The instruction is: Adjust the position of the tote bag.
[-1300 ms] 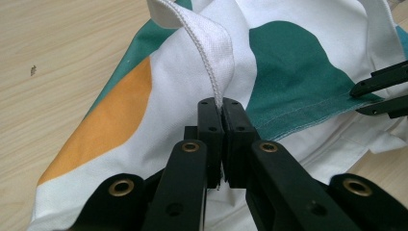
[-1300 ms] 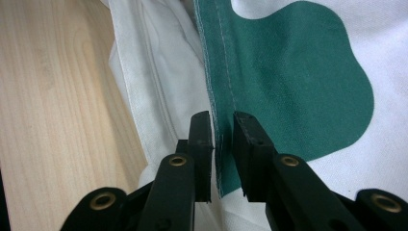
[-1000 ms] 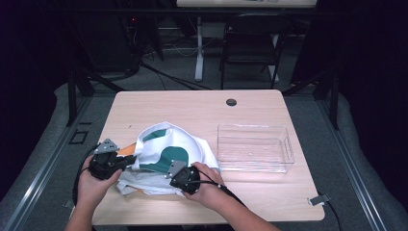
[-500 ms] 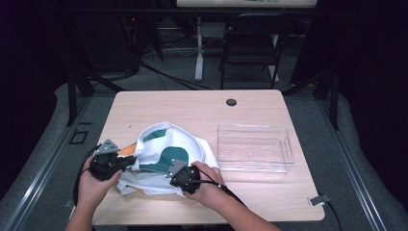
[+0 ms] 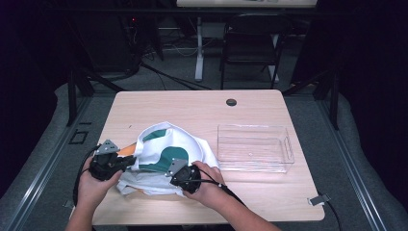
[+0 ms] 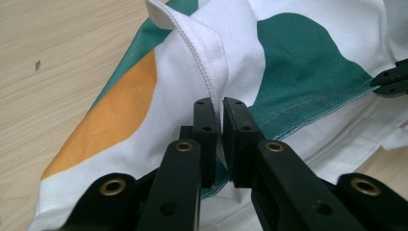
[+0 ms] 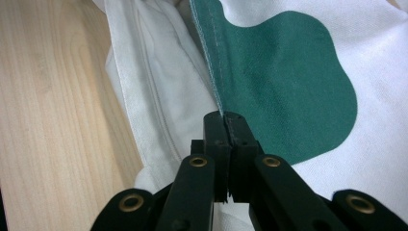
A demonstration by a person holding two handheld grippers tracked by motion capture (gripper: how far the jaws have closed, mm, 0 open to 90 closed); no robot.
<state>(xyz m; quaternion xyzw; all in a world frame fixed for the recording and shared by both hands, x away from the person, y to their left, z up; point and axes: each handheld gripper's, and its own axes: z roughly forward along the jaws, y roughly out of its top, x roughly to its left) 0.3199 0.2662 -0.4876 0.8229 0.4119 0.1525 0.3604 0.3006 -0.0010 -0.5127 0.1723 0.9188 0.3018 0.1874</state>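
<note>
A white cloth bag (image 5: 168, 149) with green and orange patches lies bunched on the wooden table (image 5: 192, 106), near its front left. My left gripper (image 5: 129, 161) is at its left side. In the left gripper view, this gripper (image 6: 222, 108) pinches a raised white hemmed fold of the cloth (image 6: 211, 57); its jaws have just been opening a little, with the fold still between the pads. My right gripper (image 5: 177, 169) is at the cloth's front. It (image 7: 226, 118) is shut on the stitched edge of a green patch (image 7: 288, 82).
A clear plastic bin (image 5: 252, 147) stands to the right of the cloth, with nothing in it. A round cable hole (image 5: 231, 102) sits near the table's far edge. A dark chair (image 5: 250, 48) stands beyond the table.
</note>
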